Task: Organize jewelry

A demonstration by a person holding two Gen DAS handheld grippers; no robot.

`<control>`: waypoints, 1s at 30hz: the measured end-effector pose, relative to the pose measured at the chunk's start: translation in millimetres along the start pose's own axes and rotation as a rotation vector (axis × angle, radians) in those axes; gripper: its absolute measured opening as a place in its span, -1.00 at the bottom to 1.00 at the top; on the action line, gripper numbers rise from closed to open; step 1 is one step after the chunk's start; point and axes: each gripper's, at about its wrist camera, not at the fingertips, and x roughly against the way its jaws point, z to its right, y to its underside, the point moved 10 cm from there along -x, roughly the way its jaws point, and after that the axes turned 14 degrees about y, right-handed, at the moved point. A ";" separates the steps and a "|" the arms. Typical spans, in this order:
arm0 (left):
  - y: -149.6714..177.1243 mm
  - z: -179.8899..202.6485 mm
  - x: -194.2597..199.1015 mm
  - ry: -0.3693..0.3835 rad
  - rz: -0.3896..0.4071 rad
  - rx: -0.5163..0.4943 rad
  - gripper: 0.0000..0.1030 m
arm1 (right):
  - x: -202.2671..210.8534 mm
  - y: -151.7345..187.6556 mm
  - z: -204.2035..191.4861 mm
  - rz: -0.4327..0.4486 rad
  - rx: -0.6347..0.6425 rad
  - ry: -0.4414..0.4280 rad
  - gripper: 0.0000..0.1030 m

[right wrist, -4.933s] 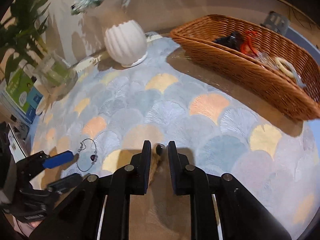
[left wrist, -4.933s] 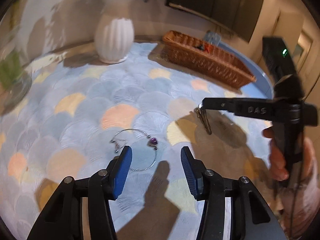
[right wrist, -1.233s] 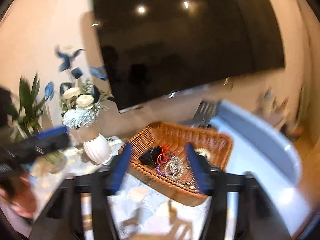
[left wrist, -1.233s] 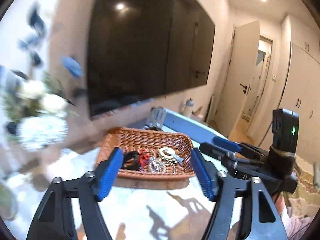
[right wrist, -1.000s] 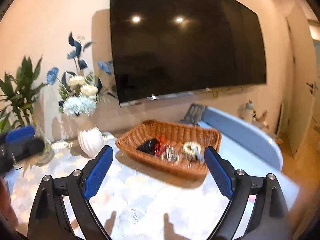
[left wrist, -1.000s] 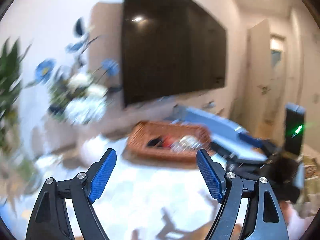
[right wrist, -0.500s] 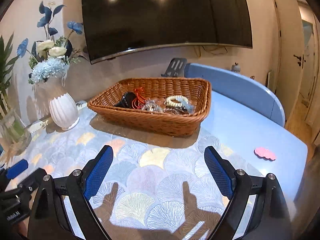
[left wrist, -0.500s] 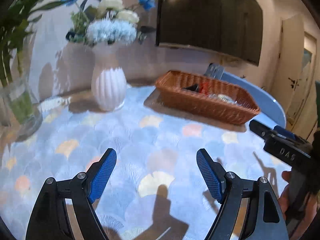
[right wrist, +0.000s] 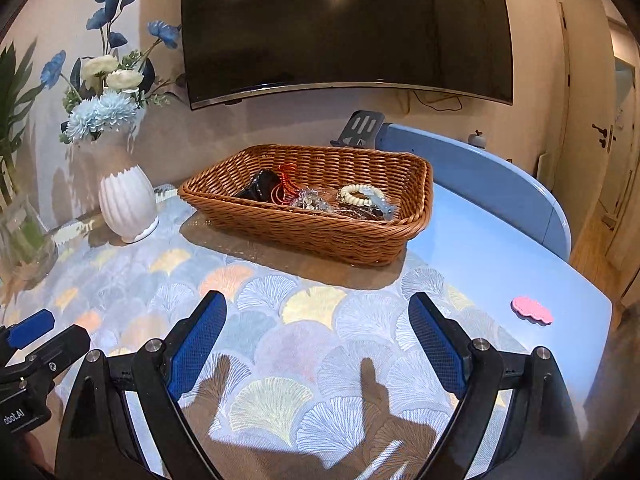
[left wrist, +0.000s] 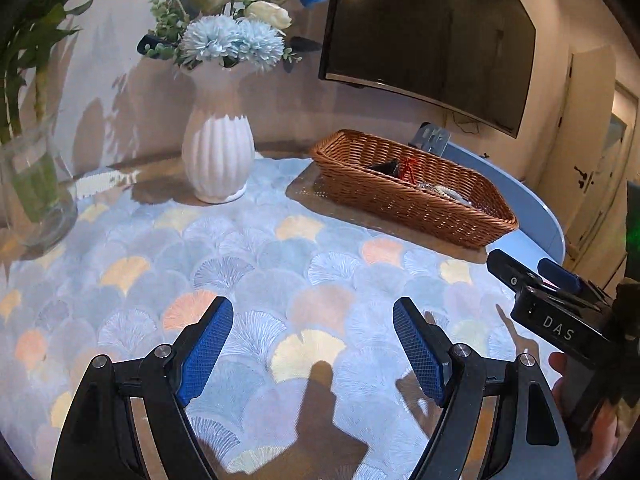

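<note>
A brown wicker basket (right wrist: 320,236) stands at the back of the table and holds a heap of jewelry (right wrist: 320,196): a black piece, red cord, silver chains and a cream bead bracelet. It also shows in the left wrist view (left wrist: 404,200). My left gripper (left wrist: 312,344) is open and empty above the patterned mat. My right gripper (right wrist: 318,340) is open and empty, held in front of the basket. The right gripper also shows at the right edge of the left wrist view (left wrist: 536,276). No jewelry lies on the mat in view.
A white ribbed vase (left wrist: 218,160) with flowers stands left of the basket. A glass vase with green stems (left wrist: 32,200) is at the far left. A pink flat object (right wrist: 532,310) lies on the blue tabletop at right. A dark screen hangs on the wall.
Both grippers, tilted up toward the wall a second ago, have tipped down over the table. Earlier the right was shut on a piece and a bracelet lay on the mat.
</note>
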 end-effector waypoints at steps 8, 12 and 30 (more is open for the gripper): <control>1.0 -1.4 -1.1 -0.017 -0.005 -0.004 0.61 | 0.4 -0.1 -1.0 0.005 0.003 0.000 0.82; 1.3 -1.5 -0.6 -0.018 -0.006 -0.001 0.61 | 0.9 -0.1 -1.6 0.007 0.006 0.002 0.82; 1.8 -3.5 -0.4 -0.043 -0.009 -0.002 0.61 | 0.7 -0.4 -1.9 0.011 0.014 0.002 0.81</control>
